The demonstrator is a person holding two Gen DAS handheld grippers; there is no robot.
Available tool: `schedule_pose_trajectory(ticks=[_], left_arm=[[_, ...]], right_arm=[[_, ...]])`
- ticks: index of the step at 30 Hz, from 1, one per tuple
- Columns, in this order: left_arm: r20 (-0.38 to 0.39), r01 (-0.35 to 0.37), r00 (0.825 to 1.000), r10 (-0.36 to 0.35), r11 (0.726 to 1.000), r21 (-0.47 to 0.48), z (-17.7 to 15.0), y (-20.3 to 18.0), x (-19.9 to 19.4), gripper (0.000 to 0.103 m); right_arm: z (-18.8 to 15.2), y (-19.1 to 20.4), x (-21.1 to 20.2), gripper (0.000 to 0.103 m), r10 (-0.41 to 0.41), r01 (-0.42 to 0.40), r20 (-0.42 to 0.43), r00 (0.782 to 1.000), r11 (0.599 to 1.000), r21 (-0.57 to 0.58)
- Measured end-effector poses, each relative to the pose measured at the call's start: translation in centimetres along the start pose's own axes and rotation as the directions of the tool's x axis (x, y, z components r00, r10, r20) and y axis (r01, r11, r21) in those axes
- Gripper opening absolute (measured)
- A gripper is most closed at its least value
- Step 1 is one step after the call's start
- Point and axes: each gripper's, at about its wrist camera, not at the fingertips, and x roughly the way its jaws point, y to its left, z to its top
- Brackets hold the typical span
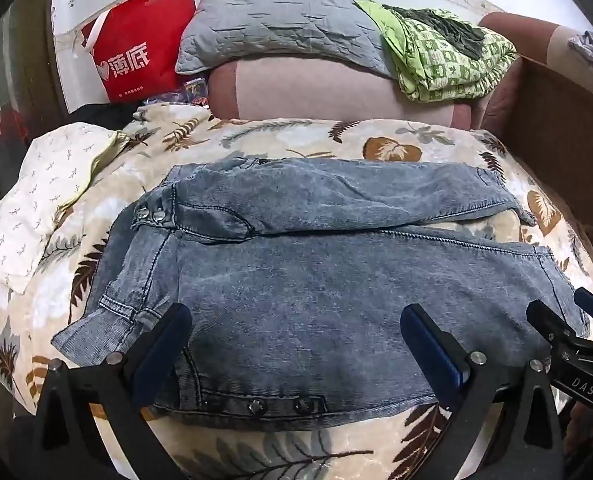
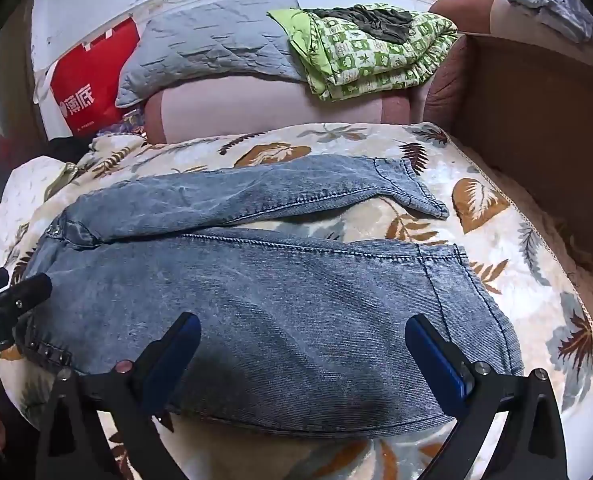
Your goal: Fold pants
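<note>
Light blue denim pants lie spread flat on a leaf-patterned blanket, waistband to the left, the two legs running right and slightly apart. They also show in the right wrist view. My left gripper is open over the near leg close to the waist end, holding nothing. My right gripper is open over the near leg toward the hem, holding nothing. The right gripper's tip shows in the left wrist view; the left gripper's tip shows in the right wrist view.
The leaf-patterned blanket covers a sofa seat. Behind it lie a grey quilted pillow, a green patterned quilt and a red bag. A white printed cloth lies left. A brown armrest stands right.
</note>
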Motion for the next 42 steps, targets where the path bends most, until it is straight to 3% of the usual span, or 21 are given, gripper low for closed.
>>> schedule_pose_trajectory(ticks=[42], left_arm=[[-0.026,0.012,1.0,-0.013,1.0,-0.015,-0.3,0.5,0.3,0.103]], right_arm=[[-0.3,1.0,-0.1,0.103,-0.002,0.003,0.014,1.0,0.999,-0.032]])
